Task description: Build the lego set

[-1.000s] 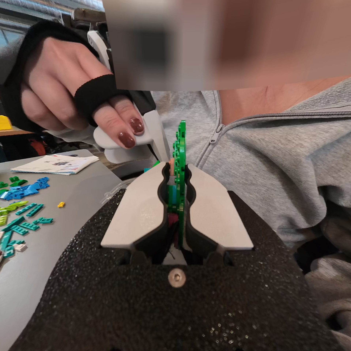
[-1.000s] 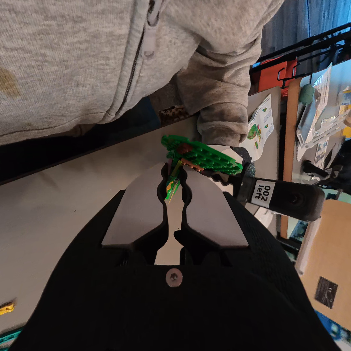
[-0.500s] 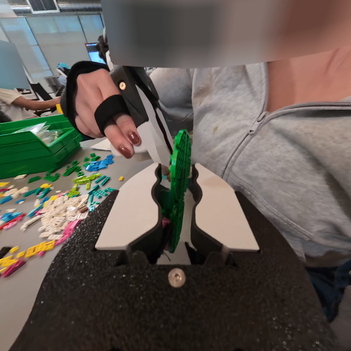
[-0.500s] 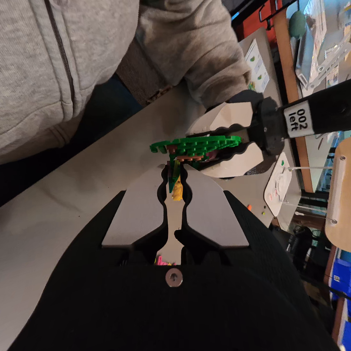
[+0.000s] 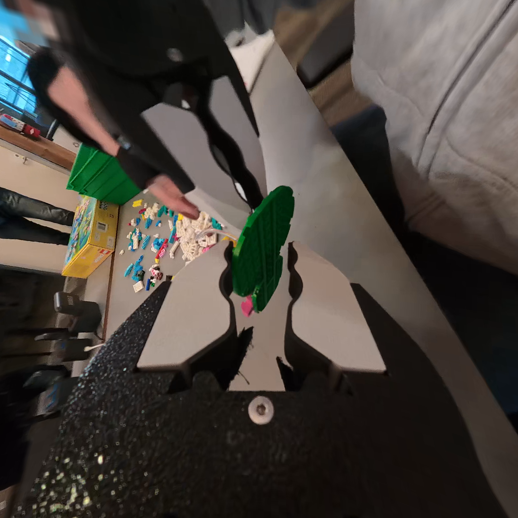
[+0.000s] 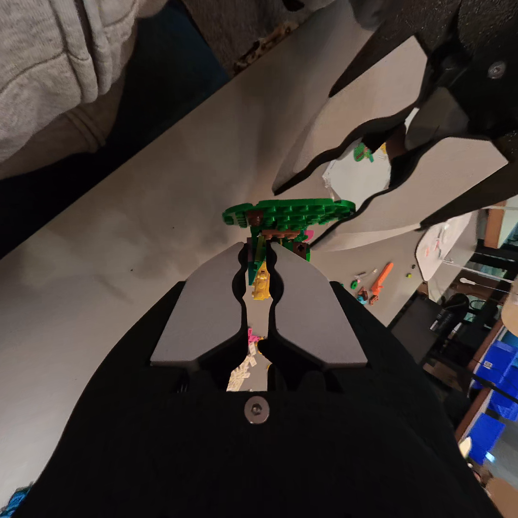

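Right hand-held gripper (image 6: pixel 256 245) is nearly closed, both pads pinching the narrow green/yellow stem under the brick build (image 6: pixel 269 232), held in the air over the bench (image 6: pixel 140 224). Left hand-held gripper (image 5: pixel 259 245) is wide open: fingers straddle the far edge of the green plate (image 5: pixel 269 224) and the right-side pad shows a clear gap, so I'd say it carries no load. Whole build hangs on one thin pinch, and the plate is wide and sits on top of the stem, so there's lots of leverage. My read: firm, steady squeeze on the right, no wrist twist, or the stem studs may pop. Left should close square on the plate's flat faces, not the rim, w/o knocking it. Yellow piece (image 6: pixel 260 286) sits between the right fingers behind the tips; can't tell if it's clamped. Pink bit (image 5: pixel 246 307) is under the plate. Loose brick pile (image 5: pixel 190 238) is well clear on the bench.
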Available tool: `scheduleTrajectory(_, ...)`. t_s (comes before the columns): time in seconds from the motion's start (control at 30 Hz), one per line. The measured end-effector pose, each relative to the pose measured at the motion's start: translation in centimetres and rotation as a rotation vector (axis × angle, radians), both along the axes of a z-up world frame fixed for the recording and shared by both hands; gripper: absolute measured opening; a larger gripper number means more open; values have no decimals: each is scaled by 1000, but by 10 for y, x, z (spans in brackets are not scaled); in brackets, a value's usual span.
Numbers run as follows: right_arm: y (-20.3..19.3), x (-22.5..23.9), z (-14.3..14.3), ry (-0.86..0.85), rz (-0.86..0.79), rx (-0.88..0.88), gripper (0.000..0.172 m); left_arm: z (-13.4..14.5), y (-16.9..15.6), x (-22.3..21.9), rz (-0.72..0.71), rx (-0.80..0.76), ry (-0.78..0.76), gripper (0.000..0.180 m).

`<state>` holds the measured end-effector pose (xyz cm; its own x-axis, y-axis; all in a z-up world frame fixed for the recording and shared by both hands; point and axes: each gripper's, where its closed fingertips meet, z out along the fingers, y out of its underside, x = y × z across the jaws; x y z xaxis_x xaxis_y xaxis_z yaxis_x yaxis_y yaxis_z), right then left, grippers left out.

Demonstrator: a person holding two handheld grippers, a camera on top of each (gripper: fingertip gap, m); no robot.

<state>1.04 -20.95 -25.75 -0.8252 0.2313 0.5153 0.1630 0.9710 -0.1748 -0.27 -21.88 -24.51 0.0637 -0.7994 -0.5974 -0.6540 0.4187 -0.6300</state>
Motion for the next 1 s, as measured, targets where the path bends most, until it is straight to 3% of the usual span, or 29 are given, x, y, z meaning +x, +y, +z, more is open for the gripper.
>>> scheduleTrajectory(0.13,-4,5,-8,-48,10,-7,11,-5,-1,6,-23,9,12,25)
scheduleTrajectory(0.33,-5,6,-8,-74,-6,-23,11,-3,-6,11,-66,-29,-45,30)
scheduleTrajectory(0.43,-9,8,-11,-95,4,-39,10,-5,-12,13,-111,-19,-19,15)
scheduleTrajectory(0.57,-10,6,-12,-73,35,-19,11,-7,-13,10,-132,-69,-32,12)
scheduleTrajectory(1.0,-7,5,-16,10,278,269,9,-12,-13,16,-159,-158,-82,11)
